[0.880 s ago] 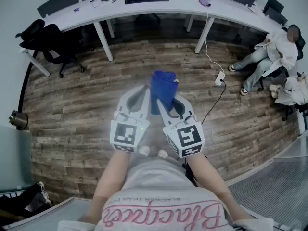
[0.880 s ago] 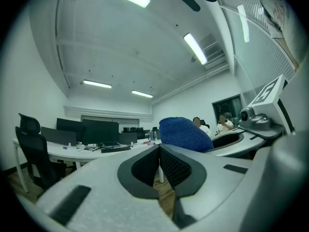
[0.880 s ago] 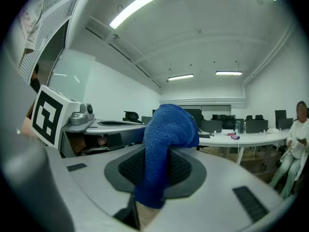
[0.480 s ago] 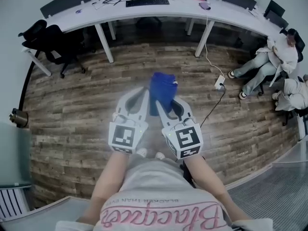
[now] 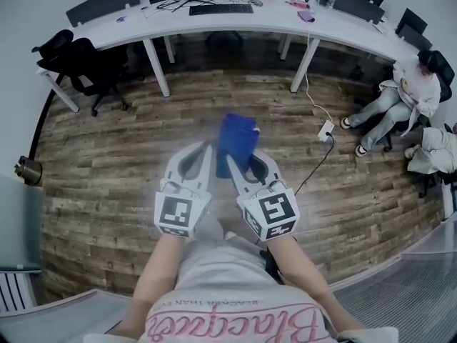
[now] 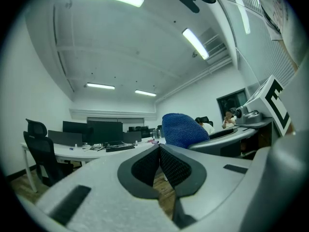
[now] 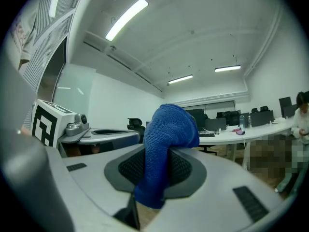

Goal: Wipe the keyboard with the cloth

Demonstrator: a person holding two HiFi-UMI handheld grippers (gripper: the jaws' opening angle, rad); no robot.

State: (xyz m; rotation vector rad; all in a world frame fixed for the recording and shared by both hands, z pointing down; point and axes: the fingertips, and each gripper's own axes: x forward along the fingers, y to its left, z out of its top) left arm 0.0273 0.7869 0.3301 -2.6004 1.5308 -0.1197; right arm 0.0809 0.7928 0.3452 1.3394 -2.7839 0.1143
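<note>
In the head view, the right tool (image 5: 234, 164) held the blue cloth (image 5: 236, 136) well apart from the keyboard (image 5: 220, 8) on the far bench (image 5: 285, 21). The left gripper view showed the left tool (image 6: 158, 149) closed on nothing. The right gripper view showed jaws clamped on the cloth.

Blue cloth (image 5: 235, 136) bunched in right gripper (image 5: 241, 158); black keyboard (image 5: 221, 8), seemingly flat, on desk (image 5: 214, 24).

Head camera looks steeply down, both gripper cameras forward and upward; all share the blue cloth (image 5: 235, 138).
</note>
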